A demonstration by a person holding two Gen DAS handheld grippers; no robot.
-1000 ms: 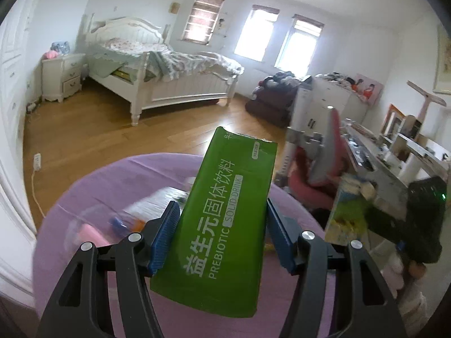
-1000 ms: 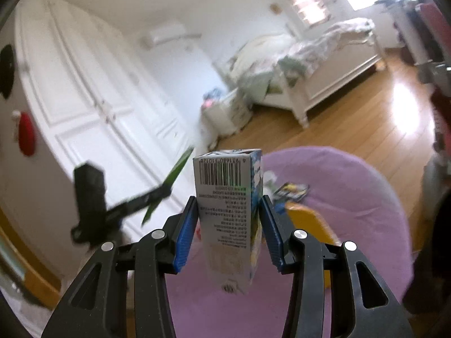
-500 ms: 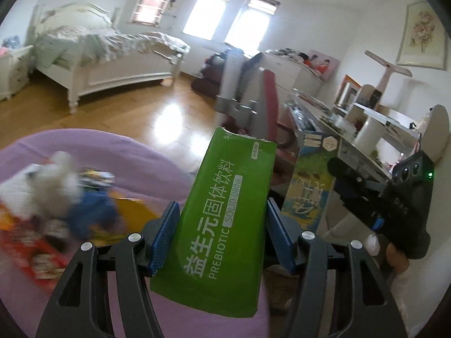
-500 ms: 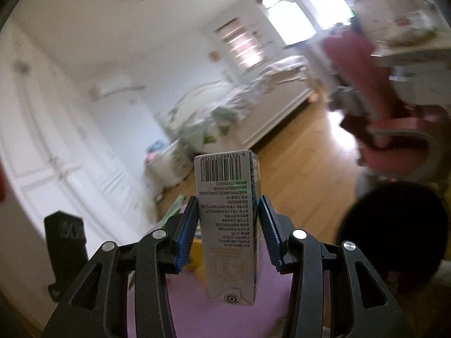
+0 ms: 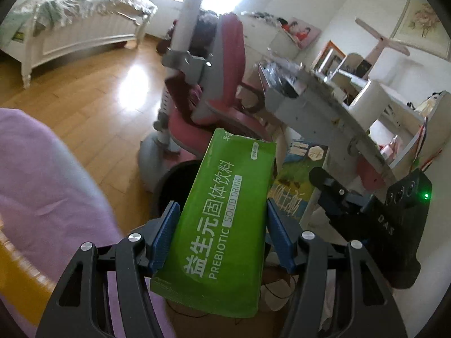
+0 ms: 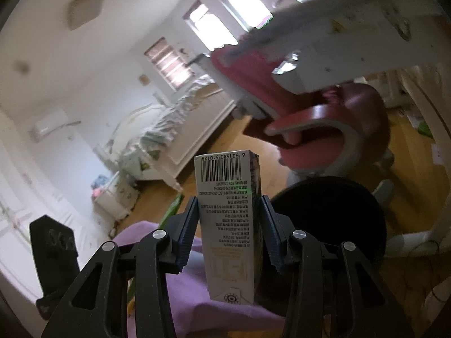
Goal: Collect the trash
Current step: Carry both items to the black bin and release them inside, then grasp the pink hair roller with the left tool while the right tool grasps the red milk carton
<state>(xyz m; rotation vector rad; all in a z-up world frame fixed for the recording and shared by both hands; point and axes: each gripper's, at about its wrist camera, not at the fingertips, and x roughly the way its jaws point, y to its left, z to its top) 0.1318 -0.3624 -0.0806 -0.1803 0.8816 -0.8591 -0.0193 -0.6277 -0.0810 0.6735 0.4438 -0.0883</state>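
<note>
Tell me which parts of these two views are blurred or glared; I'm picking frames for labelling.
Left wrist view: the green sachet is sharp, the pink chair smeared, glare on the wood floor. Right wrist view: the carton is crisp, the desk edge and bed blurred, windows blown out.

White bed (image 5: 70, 25) sits rumpled along the far wall, sunlight glaring off the wooden floor (image 5: 84, 95). A pink chair (image 5: 214, 84) stands tucked at the grey counter (image 5: 318, 107), cluttered on top. A purple cloth (image 5: 42, 174) fills the lower left. Framed flower picture (image 5: 422, 22) hangs high on the wall, windows (image 6: 208, 25) blazing.
</note>
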